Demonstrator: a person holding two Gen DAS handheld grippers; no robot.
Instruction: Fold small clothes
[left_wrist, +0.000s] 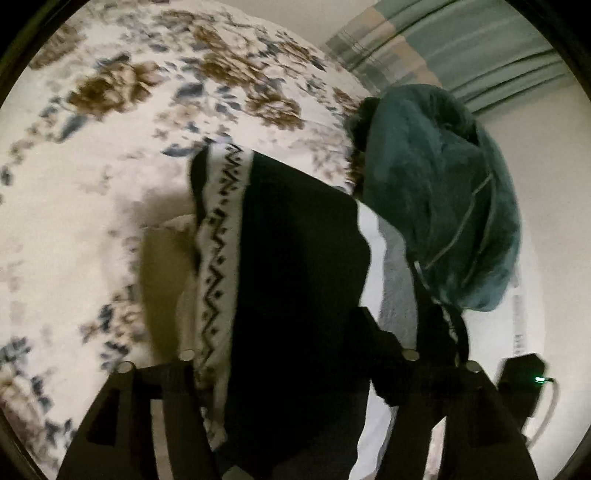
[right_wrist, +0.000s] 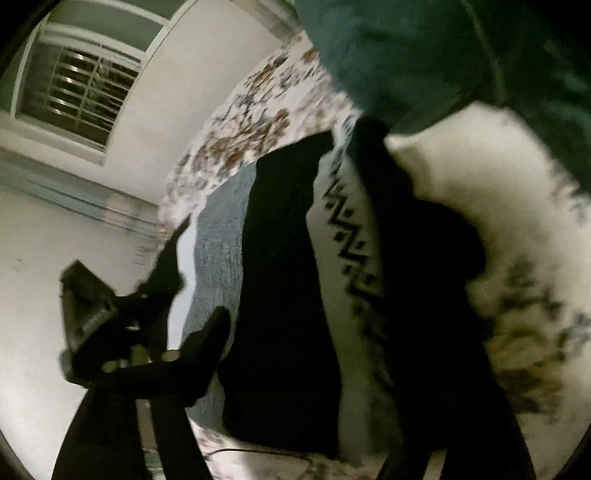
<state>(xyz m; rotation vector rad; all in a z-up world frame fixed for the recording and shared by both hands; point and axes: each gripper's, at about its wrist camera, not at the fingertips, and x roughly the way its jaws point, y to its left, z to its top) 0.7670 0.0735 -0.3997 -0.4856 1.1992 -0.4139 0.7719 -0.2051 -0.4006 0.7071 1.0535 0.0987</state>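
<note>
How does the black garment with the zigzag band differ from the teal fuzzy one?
The black garment is dark with a white zigzag-patterned band; the teal fuzzy garment is plain teal with thin pale piping. The black one hangs stretched out, the teal one sits bunched in a mound. Both are over the floral bedspread.

A flowery bedspread (left_wrist: 122, 155) covered the bed. The wall (right_wrist: 173, 96) was white. A barred window (right_wrist: 81, 92) looked dark, maybe night. Striped curtains (left_wrist: 461, 48) hung nearby.
</note>
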